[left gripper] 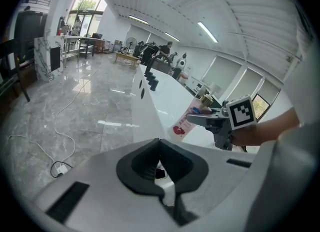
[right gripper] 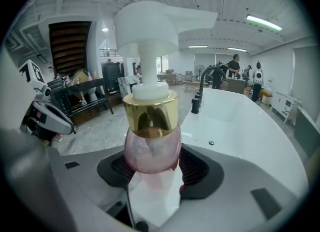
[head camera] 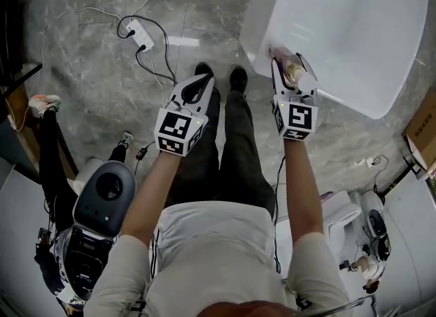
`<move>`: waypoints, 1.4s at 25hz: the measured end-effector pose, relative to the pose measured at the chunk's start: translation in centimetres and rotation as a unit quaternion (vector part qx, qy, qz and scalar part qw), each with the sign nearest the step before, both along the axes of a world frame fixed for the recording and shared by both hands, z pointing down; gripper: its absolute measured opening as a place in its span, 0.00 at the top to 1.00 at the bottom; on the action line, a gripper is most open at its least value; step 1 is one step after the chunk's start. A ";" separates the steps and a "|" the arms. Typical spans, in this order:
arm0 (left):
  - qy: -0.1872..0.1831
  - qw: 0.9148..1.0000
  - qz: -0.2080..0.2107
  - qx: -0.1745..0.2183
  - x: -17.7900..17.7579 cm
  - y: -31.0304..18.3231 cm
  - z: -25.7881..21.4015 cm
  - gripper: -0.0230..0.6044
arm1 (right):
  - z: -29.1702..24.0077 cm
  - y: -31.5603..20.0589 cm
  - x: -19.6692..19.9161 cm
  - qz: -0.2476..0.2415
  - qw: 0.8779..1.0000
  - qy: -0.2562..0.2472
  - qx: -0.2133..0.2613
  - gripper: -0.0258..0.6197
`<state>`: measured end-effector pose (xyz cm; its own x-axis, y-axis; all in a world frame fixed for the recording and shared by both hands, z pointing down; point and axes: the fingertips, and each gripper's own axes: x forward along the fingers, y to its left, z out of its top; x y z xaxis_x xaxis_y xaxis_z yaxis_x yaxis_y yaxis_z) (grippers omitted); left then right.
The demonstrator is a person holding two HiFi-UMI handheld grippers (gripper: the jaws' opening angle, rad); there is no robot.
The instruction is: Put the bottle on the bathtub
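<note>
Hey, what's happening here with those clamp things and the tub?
A person stands beside a white bathtub with a hand-held gripper in each hand. The right gripper holds a pink pump bottle between its jaws, right at the tub's near rim; whether it rests there yet is unclear. The left gripper hangs empty over the floor, jaws together.

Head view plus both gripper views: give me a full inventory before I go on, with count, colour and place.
bathtub: 1, white, upper right
bottle: 1, pink, gold collar, white pump, at the bathtub's near rim
faucet: 1, black, on the bathtub's rim
power strip: 1, white, on the floor, upper left
machine: 1, grey and black, lower left
cardboard box: 1, brown, right edge
left hand-held gripper: 1, white and black, shut, empty
right hand-held gripper: 1, white and black, shut on the bottle
</note>
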<state>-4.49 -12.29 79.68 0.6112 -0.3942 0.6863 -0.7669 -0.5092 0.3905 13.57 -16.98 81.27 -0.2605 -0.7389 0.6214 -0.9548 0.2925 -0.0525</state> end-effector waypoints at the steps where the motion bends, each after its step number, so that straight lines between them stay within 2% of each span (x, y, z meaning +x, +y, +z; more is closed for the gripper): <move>1: 0.000 1.000 -0.001 0.000 -0.2 0.0 0.0 0.95 | 0.0 -0.1 0.0 0.002 1.000 0.001 -0.002 0.56; 7: 0.000 1.000 -0.001 -0.004 -1.8 -0.9 0.9 0.95 | 0.9 -1.5 -1.3 -0.004 1.000 0.005 -0.005 0.52; 13: -0.004 1.000 0.000 0.000 0.8 2.5 -0.7 0.95 | -0.9 1.7 1.7 -0.002 1.000 0.005 0.001 0.50; 19: -0.004 1.000 0.007 0.004 -1.3 0.3 -1.5 0.95 | -1.6 0.9 0.3 0.012 1.000 0.007 -0.009 0.49; 25: -0.004 1.000 0.021 0.020 -1.4 0.0 -4.6 0.95 | -4.2 2.7 1.2 0.031 0.999 0.006 -0.007 0.49; 29: -0.002 0.999 0.035 0.039 -1.7 -0.8 -7.3 0.95 | -6.6 3.4 2.3 0.066 0.998 -0.002 -0.014 0.49; 32: -0.003 0.998 0.043 0.047 -2.4 -1.0 -9.7 0.95 | -8.9 4.5 2.7 0.092 0.996 -0.004 -0.019 0.49; 35: -0.001 0.997 0.052 0.058 -2.1 -2.3 -12.2 0.95 | -11.9 4.3 3.2 0.096 0.995 -0.003 -0.014 0.49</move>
